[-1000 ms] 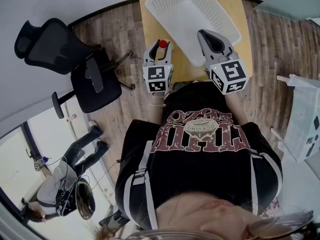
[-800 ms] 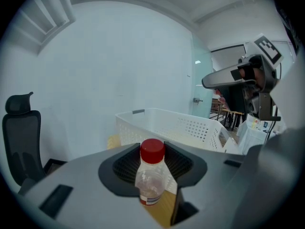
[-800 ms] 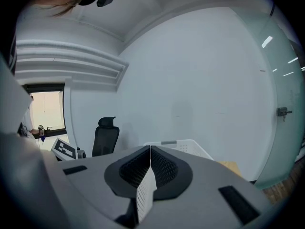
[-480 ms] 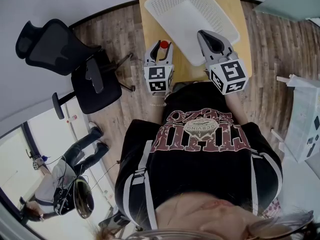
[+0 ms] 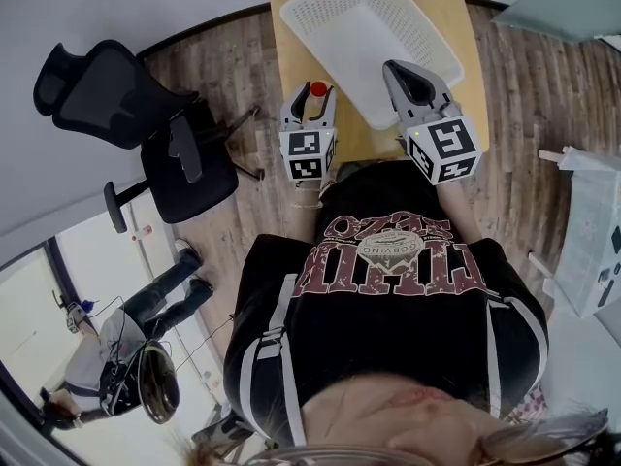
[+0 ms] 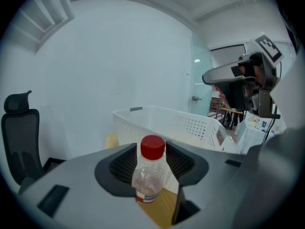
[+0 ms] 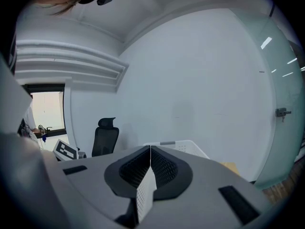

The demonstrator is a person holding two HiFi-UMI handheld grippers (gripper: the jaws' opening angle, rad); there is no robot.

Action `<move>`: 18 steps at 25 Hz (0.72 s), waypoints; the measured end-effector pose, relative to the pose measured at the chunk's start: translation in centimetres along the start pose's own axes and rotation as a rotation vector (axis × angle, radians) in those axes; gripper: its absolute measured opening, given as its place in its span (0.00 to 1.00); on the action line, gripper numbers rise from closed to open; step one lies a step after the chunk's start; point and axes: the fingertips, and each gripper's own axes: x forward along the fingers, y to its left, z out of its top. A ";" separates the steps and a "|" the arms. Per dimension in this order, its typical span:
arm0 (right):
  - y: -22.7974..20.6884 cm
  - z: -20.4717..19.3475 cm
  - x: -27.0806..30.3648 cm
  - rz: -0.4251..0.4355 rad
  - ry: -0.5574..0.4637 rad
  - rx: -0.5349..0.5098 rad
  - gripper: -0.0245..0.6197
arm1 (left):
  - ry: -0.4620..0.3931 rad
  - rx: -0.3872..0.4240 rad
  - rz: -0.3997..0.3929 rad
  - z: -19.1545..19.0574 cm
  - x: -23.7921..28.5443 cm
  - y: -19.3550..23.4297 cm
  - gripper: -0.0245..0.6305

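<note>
— What is the bottle [image 6: 148,180] made of?
— Clear, glossy plastic, with a smooth red cap [image 6: 152,147] and a paper-looking label.
— And the left claw [image 6: 150,168]?
— Matt grey plastic shell, black ribbed pads [image 6: 181,160].
— The basket [image 5: 374,27]?
— White perforated plastic, matt.
— And under it?
— A pale, smooth wood surface [image 5: 291,66]; the floor [image 5: 223,66] is grainy brown planks.

Your right tool [image 7: 150,159], seen along its jaws, which are pressed together with nothing between them. Behind it is the rim of a white perforated basket [image 7: 183,144], and right of that a corner of the wooden counter [image 7: 232,167]. At left, a black office chair [image 7: 106,135] stands against the pale wall [image 7: 200,80].
</note>
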 end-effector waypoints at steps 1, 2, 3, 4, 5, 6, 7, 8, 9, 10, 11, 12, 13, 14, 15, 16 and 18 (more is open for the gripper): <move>-0.1 0.0 0.0 -0.001 0.000 0.001 0.07 | 0.000 0.008 0.003 0.0 0.0 0.0 0.38; -0.2 0.0 -0.1 -0.001 0.001 0.002 0.07 | 0.000 0.016 0.005 0.1 -0.1 -0.1 0.38; -0.2 0.0 -0.1 -0.002 0.000 0.002 0.07 | -0.001 0.021 0.008 0.3 -0.2 -0.1 0.38; -0.2 0.0 -0.2 -0.002 0.000 0.003 0.07 | -0.004 0.023 0.011 0.4 -0.3 -0.1 0.38; -0.2 0.0 -0.2 -0.001 0.000 0.004 0.07 | -0.007 0.024 0.015 0.5 -0.4 0.0 0.38; -0.2 -0.1 -0.2 -0.001 -0.001 0.004 0.07 | -0.012 0.024 0.018 0.7 -0.5 0.0 0.38; -0.1 -0.1 -0.2 0.000 -0.001 0.004 0.07 | -0.016 0.022 0.020 0.8 -0.6 0.1 0.38; -0.1 0.0 -0.2 0.001 -0.002 0.005 0.07 | -0.020 0.019 0.021 1.0 -0.6 0.1 0.38; -0.1 0.0 -0.2 0.002 -0.003 0.005 0.07 | -0.025 0.016 0.022 1.1 -0.7 0.1 0.38; -0.1 0.0 -0.2 0.003 -0.005 0.006 0.07 | -0.029 0.013 0.024 1.3 -0.8 0.1 0.38; 0.0 0.0 -0.4 0.005 -0.006 0.006 0.07 | -0.033 0.013 0.026 1.5 -1.0 0.0 0.38; 0.0 0.1 -0.5 0.007 -0.008 0.006 0.07 | -0.037 0.015 0.029 1.6 -1.2 -0.1 0.38; 0.0 0.1 -0.6 0.009 -0.009 0.006 0.07 | -0.042 0.014 0.030 1.8 -1.3 -0.2 0.38; 0.0 0.1 -0.6 0.010 -0.010 0.006 0.07 | -0.048 0.012 0.030 2.0 -1.5 -0.2 0.38; 0.0 0.1 -0.6 0.011 -0.011 0.007 0.07 | -0.055 0.010 0.032 2.2 -1.6 -0.2 0.38; 0.1 0.0 -0.6 0.012 -0.012 0.007 0.07 | -0.060 0.010 0.034 2.3 -1.8 -0.1 0.38; 0.2 0.1 -0.5 0.014 -0.012 0.007 0.07 | -0.070 0.015 0.041 2.8 -2.2 0.1 0.38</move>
